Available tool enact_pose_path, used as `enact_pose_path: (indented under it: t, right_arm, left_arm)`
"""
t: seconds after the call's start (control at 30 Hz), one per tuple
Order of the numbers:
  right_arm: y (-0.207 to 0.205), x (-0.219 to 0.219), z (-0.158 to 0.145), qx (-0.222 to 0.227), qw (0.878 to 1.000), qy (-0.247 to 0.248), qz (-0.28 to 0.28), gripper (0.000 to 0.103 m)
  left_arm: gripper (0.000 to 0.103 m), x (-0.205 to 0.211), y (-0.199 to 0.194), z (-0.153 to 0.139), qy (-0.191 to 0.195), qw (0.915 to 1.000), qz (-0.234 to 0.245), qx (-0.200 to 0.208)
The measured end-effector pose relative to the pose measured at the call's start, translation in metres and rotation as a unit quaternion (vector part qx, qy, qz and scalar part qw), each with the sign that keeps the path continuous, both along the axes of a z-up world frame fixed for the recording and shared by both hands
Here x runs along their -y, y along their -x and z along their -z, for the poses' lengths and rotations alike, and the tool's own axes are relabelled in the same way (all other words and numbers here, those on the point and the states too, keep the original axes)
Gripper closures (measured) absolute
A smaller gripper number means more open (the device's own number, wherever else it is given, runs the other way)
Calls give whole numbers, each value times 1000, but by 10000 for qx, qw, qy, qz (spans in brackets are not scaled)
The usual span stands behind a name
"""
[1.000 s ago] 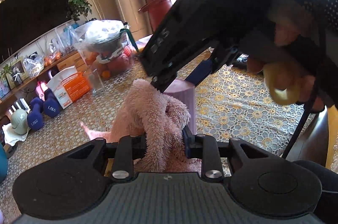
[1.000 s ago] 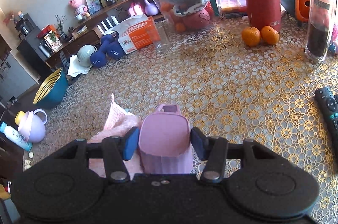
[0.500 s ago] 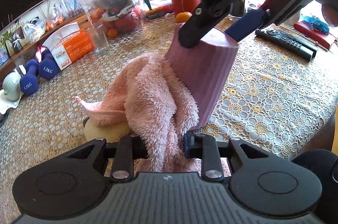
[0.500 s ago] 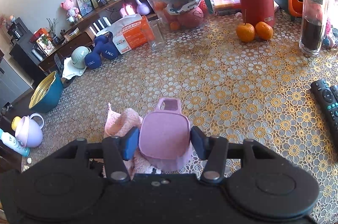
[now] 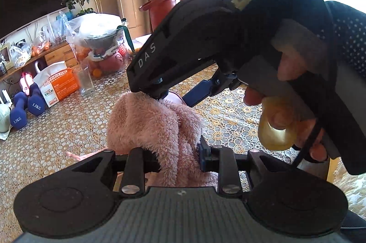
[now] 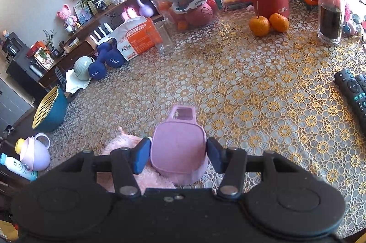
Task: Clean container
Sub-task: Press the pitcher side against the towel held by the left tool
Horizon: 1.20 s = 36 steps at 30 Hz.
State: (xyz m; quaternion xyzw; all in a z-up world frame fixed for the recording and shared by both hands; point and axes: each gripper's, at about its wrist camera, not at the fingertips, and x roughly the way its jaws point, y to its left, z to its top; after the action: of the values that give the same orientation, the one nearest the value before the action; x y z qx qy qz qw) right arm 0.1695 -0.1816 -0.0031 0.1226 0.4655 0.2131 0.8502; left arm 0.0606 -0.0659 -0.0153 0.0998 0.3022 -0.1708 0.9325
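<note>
The left tongs [image 5: 178, 157] are pressed together on a pink fluffy cloth [image 5: 157, 126], which bulges out in front of them and presses up against the container. The right tongs [image 6: 178, 154] pinch the pink container [image 6: 178, 146] by its 2 opposite sides, with its handle loop [image 6: 183, 113] pointing away from the camera. The container is held just above the counter [image 6: 263, 94], and in the left view it is almost hidden behind the cloth and the body of the right tool.

The container looks like light, stiff plastic with smooth walls, so I judge it can slip or turn under the rubbing; a grip low on the flat sides seems safest. The cloth is soft and thick, so it gives way easily and is best held by a large bunch
</note>
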Motion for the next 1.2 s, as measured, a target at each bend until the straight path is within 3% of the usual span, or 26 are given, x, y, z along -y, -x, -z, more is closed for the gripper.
enact_pose_path:
  t: [0.23,0.43,0.67,1.0,1.2]
  right_arm:
    - [3,0,0,22,10000,27,21,50]
    - [1,2,1,24,10000,-21,-11,50]
    - [3,15,5,-142,9996,-208,94,51]
    - [12,27,10,-129,9993,-352,-13,51]
    - [26,27,14,148,9988,-233,-404,51]
  left_arm:
    - [77,-11,-21,17,54,9994,-201,-275]
    - [76,-42,-43,33,112,9952,-764,-609]
    - [77,-61,-47,36,-117,9927,-1044,-596]
    - [77,-60,-17,-18,136,9990,-420,90]
    - [77,-58,-37,-27,553,9984,31,-56]
